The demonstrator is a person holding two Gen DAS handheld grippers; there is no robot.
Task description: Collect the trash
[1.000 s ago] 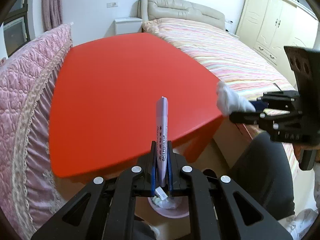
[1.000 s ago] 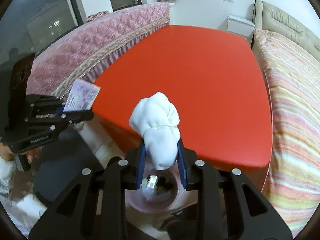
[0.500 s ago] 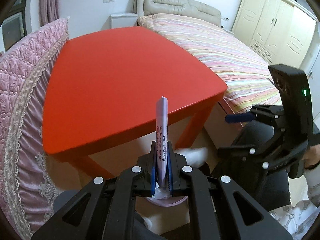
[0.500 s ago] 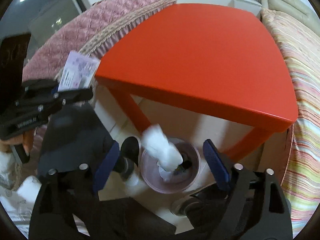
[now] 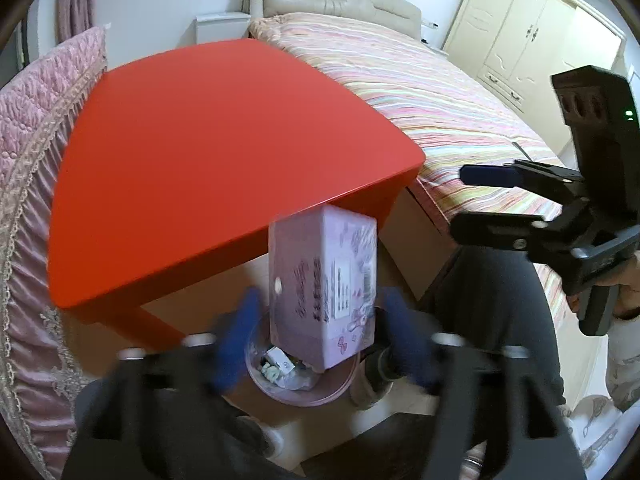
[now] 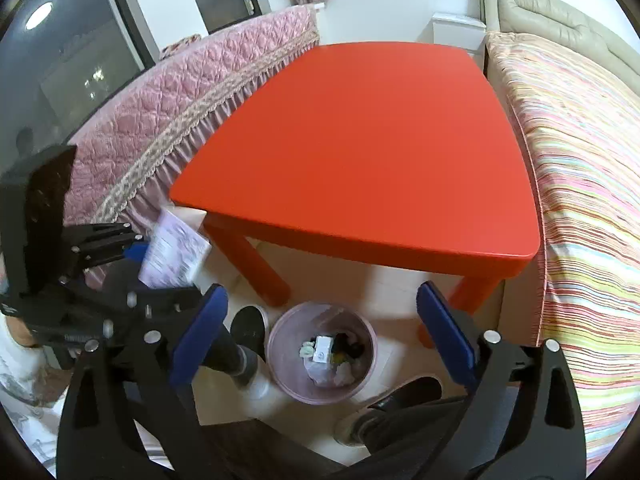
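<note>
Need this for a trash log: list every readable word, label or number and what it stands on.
Pink box: printed lines of text and a barcode label, all too blurred to read.
Same box seen from the right wrist view: print too small to read.
No other legible text in either view.

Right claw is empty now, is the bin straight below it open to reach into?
Probably yes. The right claw stands open, and the pink bin shows between its fingers with nothing across its mouth. The purple box leaving the left claw might cross.
</note>
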